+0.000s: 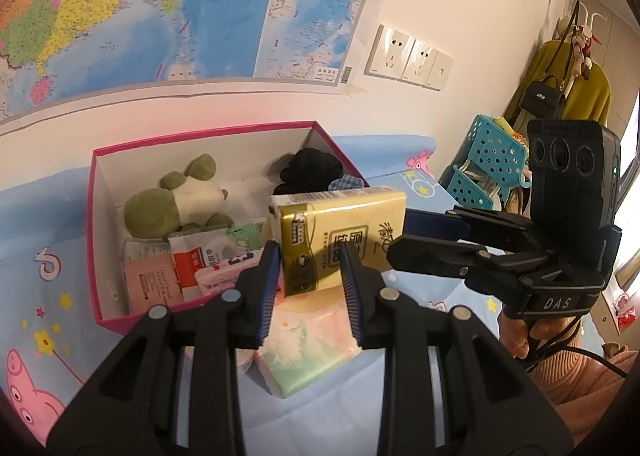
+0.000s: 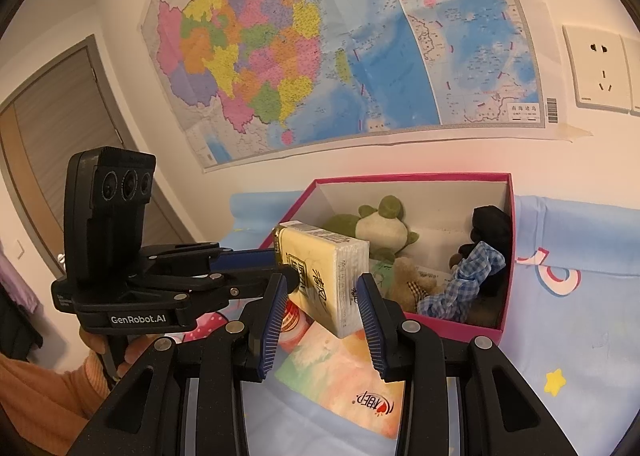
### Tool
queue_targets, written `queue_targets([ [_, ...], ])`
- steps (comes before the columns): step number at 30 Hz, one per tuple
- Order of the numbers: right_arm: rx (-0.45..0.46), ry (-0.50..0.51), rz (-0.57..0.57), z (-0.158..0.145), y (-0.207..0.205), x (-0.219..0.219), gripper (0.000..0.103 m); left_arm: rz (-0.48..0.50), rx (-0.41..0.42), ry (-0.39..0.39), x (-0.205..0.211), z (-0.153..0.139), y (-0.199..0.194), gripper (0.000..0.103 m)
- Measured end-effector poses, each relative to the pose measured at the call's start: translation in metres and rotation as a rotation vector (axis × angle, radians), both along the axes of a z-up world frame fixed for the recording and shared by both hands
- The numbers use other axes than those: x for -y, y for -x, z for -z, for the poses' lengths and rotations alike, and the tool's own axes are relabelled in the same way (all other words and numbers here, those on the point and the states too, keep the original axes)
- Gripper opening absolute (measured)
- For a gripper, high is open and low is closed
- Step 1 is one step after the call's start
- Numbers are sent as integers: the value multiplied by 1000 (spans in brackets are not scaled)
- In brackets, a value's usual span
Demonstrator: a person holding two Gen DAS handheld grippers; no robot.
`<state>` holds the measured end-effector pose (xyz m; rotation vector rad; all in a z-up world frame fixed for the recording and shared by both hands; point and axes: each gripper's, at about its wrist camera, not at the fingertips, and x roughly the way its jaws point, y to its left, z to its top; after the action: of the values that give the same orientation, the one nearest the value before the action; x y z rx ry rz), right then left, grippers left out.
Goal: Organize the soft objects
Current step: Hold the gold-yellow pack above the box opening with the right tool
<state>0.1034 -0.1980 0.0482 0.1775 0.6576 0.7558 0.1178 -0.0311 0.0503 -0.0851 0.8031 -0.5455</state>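
Observation:
A yellow tissue pack (image 1: 340,240) hangs in the air over the front rim of the pink box (image 1: 93,240). In the left wrist view the other gripper (image 1: 404,232) comes in from the right and is shut on the pack's right end. In the right wrist view the other gripper (image 2: 280,262) comes in from the left and is shut on the pack (image 2: 320,280). The box (image 2: 506,256) holds a green plush frog (image 1: 172,195), a black cloth (image 1: 308,171), a checked cloth (image 2: 464,280), a brown teddy (image 2: 412,280) and small packets (image 1: 192,264). The near fingers (image 1: 268,284) in both views stand apart with nothing between them.
A pastel tissue pack (image 1: 308,348) lies on the blue cartoon bedsheet (image 1: 40,223) in front of the box. A red-lidded jar (image 2: 294,320) sits beside it. A teal basket (image 1: 488,163) stands at the right. A wall map and sockets are behind.

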Motion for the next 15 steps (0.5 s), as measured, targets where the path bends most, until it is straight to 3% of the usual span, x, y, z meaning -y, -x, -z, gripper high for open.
queue_targets([
  [15, -3, 1, 5, 0, -7, -1, 38, 0, -2, 0, -1, -1, -3, 32],
])
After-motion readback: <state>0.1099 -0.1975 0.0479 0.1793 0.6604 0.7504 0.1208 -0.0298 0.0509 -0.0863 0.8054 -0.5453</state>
